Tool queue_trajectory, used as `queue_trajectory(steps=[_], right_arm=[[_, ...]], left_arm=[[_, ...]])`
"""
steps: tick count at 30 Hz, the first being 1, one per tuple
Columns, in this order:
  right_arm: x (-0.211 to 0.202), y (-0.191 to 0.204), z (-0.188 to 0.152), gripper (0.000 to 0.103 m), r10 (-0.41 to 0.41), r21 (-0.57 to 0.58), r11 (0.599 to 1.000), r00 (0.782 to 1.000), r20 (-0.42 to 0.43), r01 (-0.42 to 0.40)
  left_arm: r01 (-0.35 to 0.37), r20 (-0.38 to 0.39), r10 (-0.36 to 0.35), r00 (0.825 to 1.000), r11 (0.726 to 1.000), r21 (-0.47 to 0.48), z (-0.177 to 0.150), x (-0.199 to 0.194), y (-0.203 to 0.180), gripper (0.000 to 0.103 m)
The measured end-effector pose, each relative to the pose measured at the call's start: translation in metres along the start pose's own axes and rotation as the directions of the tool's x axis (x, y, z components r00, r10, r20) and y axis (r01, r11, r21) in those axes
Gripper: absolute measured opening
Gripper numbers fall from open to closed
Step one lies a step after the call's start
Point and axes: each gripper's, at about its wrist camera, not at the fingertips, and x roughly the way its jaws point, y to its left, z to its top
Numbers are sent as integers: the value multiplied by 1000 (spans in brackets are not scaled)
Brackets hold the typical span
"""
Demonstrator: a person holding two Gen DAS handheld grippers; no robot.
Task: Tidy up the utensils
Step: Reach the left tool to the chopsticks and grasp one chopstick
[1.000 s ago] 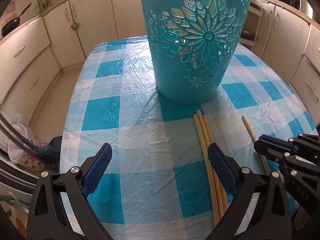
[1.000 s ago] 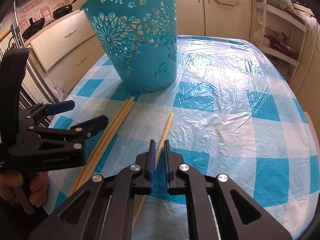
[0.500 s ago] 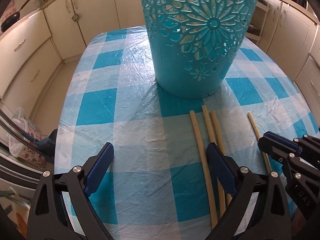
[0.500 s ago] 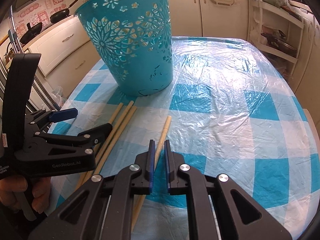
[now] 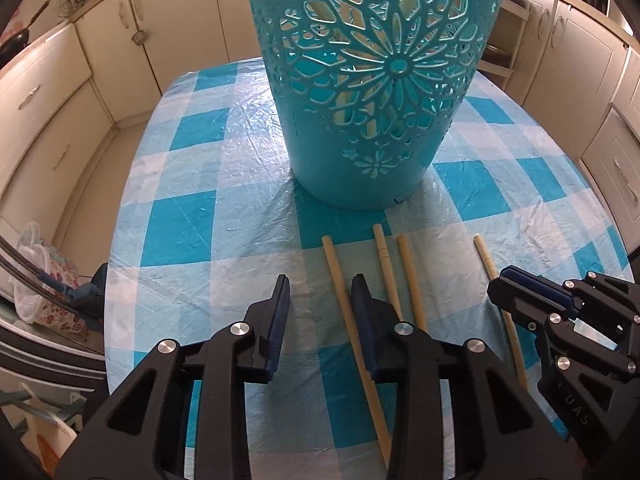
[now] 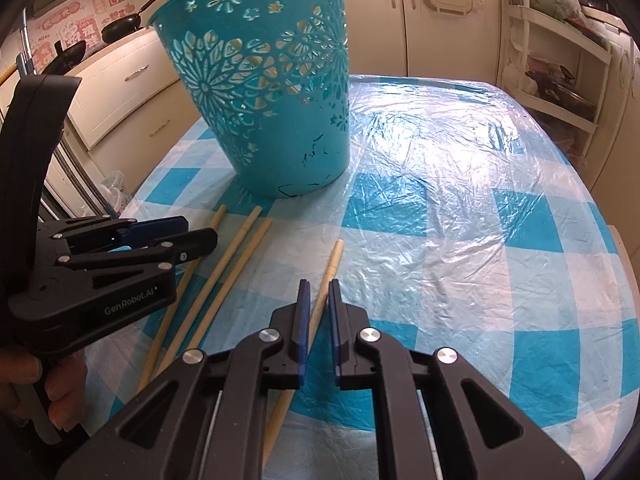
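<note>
A: Left wrist view: four chopsticks lie loose on the counter (image 5: 192, 236) in front of the teal basket (image 5: 372, 92). The left gripper (image 5: 320, 300) has its fingers partly apart, astride the leftmost chopstick (image 5: 344, 296); no contact yet

B: Right wrist view: the right gripper (image 6: 318, 304) has narrow fingers around the lone right chopstick (image 6: 330, 270), a slim gap showing, grip unconfirmed

A: Step judged: pickup. Next move calls for closing squarely on each thin stick, lifting, then dropping it into the basket
</note>
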Motion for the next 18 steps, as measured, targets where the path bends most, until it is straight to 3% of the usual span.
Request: queue_trajectory(steps=[3,8,18], right_arm=[[2,1,2,10,-9,-5,1000,1000,-1,9],[7,8,7,10,-45,-52,998,999,-1,45],[7,8,5,10,-48,-55,997,999,1,48]], left_arm=[[-2,-6,2,1000,1000,9,2,1,-2,31],[26,3,-26,1000,999,43,2,-1,-9,7],[54,11,-54,998,998,37,-5,-6,-8,5]])
